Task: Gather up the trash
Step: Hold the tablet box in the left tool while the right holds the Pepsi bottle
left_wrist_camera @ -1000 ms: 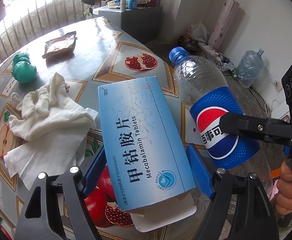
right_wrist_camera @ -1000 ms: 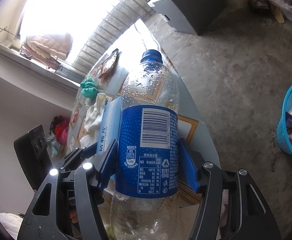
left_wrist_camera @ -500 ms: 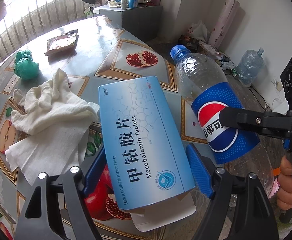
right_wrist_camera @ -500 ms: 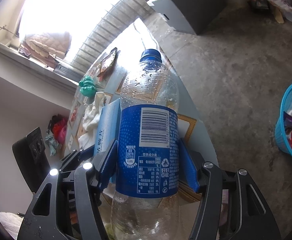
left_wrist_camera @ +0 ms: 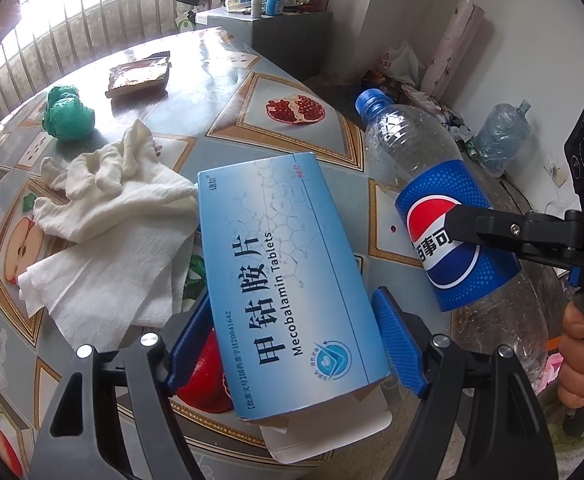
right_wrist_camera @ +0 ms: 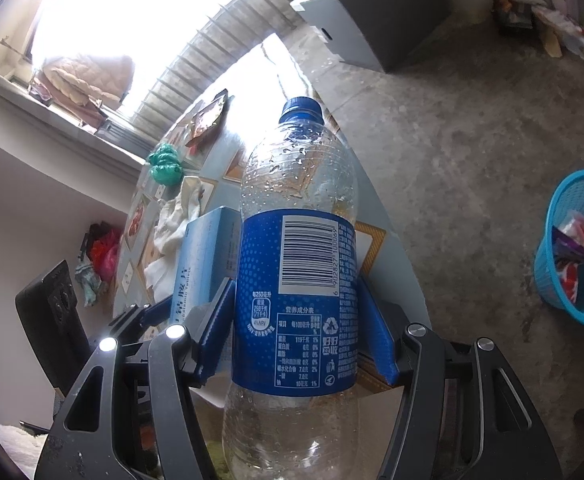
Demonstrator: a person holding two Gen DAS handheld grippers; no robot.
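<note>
Bottle [right_wrist_camera: 295, 280] and tablet box [left_wrist_camera: 288, 280] are staying clamped in right gripper [right_wrist_camera: 295, 332] and left gripper [left_wrist_camera: 292, 340]; nothing is changing, both awaiting basket [right_wrist_camera: 579, 280].

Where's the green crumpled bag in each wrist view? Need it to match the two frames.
Left wrist: green crumpled bag upper left, on the table, beyond the white cloth.
Right wrist: green crumpled bag left of centre, at mid height, left of the bottle, on the far side of the white cloth.
Shared landmark: the brown snack packet, just past the bag in both views.
</note>
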